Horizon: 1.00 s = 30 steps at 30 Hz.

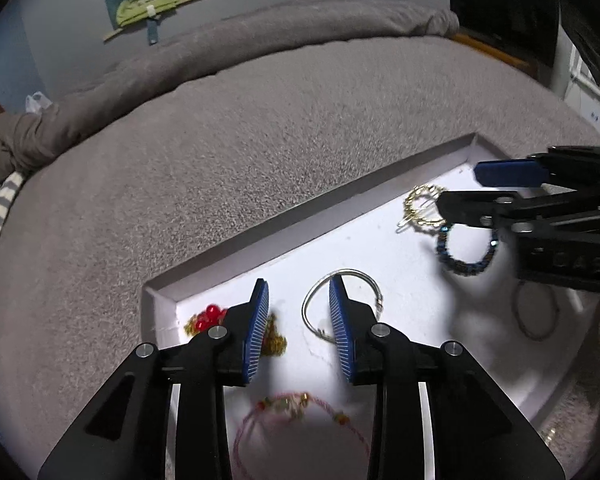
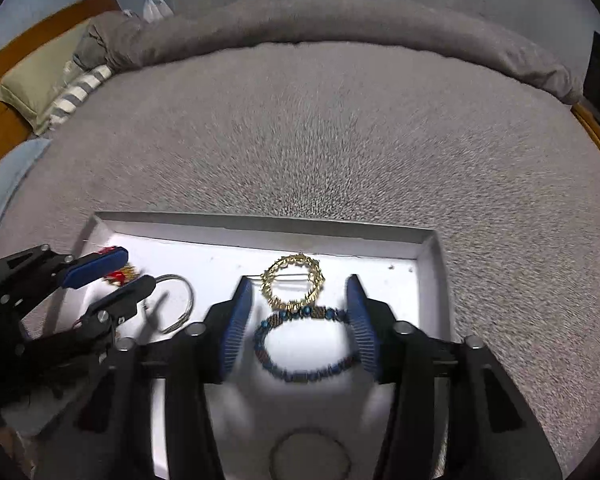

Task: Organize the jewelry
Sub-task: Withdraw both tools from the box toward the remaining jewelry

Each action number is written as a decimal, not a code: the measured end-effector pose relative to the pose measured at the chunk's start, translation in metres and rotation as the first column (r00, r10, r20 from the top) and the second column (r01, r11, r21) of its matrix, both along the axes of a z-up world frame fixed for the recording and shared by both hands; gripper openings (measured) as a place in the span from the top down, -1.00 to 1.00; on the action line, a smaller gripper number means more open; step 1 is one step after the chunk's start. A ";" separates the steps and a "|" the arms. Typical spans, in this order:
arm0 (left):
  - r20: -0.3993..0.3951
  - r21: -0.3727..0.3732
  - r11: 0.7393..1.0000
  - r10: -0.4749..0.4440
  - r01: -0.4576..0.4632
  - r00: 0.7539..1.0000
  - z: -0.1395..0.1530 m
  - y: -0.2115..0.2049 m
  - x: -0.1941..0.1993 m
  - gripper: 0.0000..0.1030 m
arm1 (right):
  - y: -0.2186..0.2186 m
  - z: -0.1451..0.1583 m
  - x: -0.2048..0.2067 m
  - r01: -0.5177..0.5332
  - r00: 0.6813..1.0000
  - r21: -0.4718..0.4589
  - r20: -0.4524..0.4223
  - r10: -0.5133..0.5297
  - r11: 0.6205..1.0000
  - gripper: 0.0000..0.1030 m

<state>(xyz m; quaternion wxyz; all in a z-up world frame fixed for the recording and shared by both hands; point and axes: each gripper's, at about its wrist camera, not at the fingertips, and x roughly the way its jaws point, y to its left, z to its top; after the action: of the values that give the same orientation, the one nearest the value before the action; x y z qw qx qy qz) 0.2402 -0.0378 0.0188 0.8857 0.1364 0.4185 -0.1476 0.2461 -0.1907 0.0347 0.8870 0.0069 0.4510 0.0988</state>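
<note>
Shallow white cardboard tray point(image 2: 428, 246) sits on a grey fleece bedspread point(image 2: 320, 140); the low rim likely keeps loose pieces from rolling into the pile. Pieces lie apart on the white floor, each in its own spot, which reads as sorting under way.

Right wrist view, centre: gold twisted-wire ring brooch point(image 2: 293, 286) touching the top of a blue beaded bracelet point(image 2: 306, 350). Right gripper point(image 2: 298, 330) stands around the bracelet, blue ribbed pads parted on either side, neither pad visibly pressing on it. Nothing held. Motion blur makes contact at the right pad uncertain.

Left wrist view, lower centre: left gripper point(image 1: 298, 334) partly open, empty. Plain silver hoop point(image 1: 342, 304) lies behind its right pad; red-and-gold beaded piece point(image 1: 210, 318) behind its left pad. Pink cord bracelet point(image 1: 300, 420) lies below, between the arms. Thin dark ring point(image 1: 536, 312) at right, blurred.
</note>
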 end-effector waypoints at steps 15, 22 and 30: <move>0.246 -0.157 0.983 0.135 -0.098 0.960 0.038 0.046 -0.120 -0.55 | -0.026 0.030 -0.130 0.049 0.973 0.147 0.215 -0.081 0.988 -0.76; 0.243 -0.170 0.978 0.159 -0.120 0.957 0.031 0.053 -0.155 -0.56 | -0.013 0.026 -0.164 0.022 0.961 0.126 0.272 -0.056 0.992 -0.89; 0.268 -0.170 0.978 0.165 -0.122 0.949 0.027 0.063 -0.184 -0.78 | -0.005 0.011 -0.195 0.027 0.956 0.047 0.292 -0.040 0.999 -0.89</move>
<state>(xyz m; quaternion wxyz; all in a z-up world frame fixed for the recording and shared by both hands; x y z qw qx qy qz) 0.0566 0.0255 0.0456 0.9522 0.0573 0.2853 -0.0932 0.0506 -0.1962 0.0458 0.9451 0.0187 0.3125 0.0934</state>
